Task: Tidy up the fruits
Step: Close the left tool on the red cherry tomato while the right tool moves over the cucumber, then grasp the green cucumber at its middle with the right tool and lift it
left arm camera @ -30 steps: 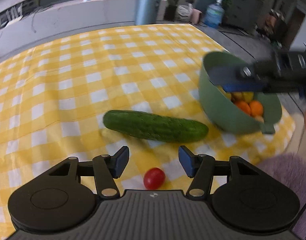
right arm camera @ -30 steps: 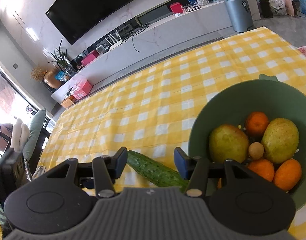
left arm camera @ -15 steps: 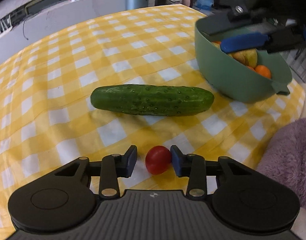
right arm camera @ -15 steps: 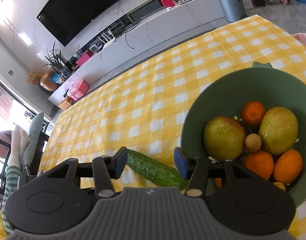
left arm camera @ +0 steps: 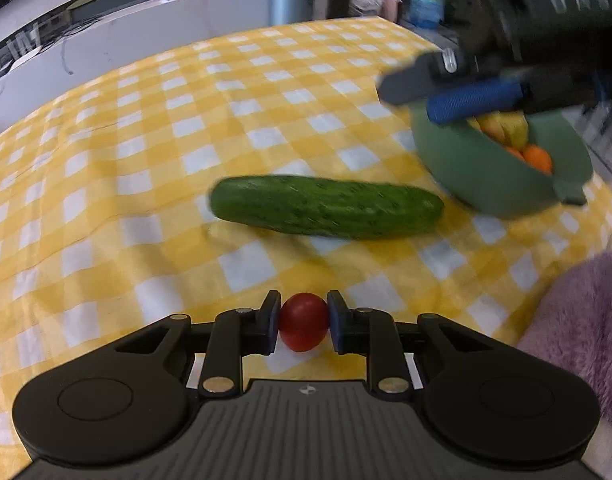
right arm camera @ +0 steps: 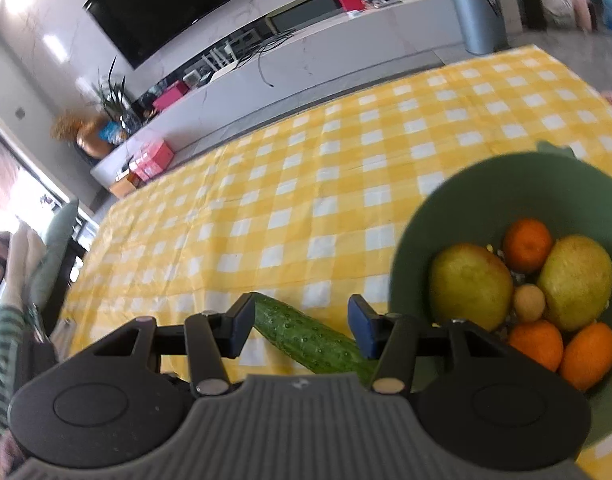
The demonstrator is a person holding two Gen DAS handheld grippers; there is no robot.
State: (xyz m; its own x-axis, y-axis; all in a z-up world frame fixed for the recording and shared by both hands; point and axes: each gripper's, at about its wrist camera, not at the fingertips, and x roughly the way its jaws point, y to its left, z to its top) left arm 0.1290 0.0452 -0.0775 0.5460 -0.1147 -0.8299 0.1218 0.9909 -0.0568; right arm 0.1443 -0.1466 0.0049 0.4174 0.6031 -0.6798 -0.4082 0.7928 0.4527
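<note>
Since the left gripper (left arm camera: 303, 322) is already clamped on the cherry tomato (left arm camera: 304, 321) near the table's front edge, its pads meeting the widest part, I'd judge that hold right: thin-skinned and light, it would bruise under more squeeze. Beyond lies the cucumber (left arm camera: 325, 206), firm, heavier, best taken mid-length. The right gripper (right arm camera: 300, 322) hangs above it, jaws apart, nothing held. Farther right, the green bowl (left arm camera: 485, 184) holds fruit.

Motion blurs the cucumber (left arm camera: 325, 207); the right tongs (left arm camera: 445, 92) hide part of the green bowl (left arm camera: 485, 184), its fruit barely showing.
</note>
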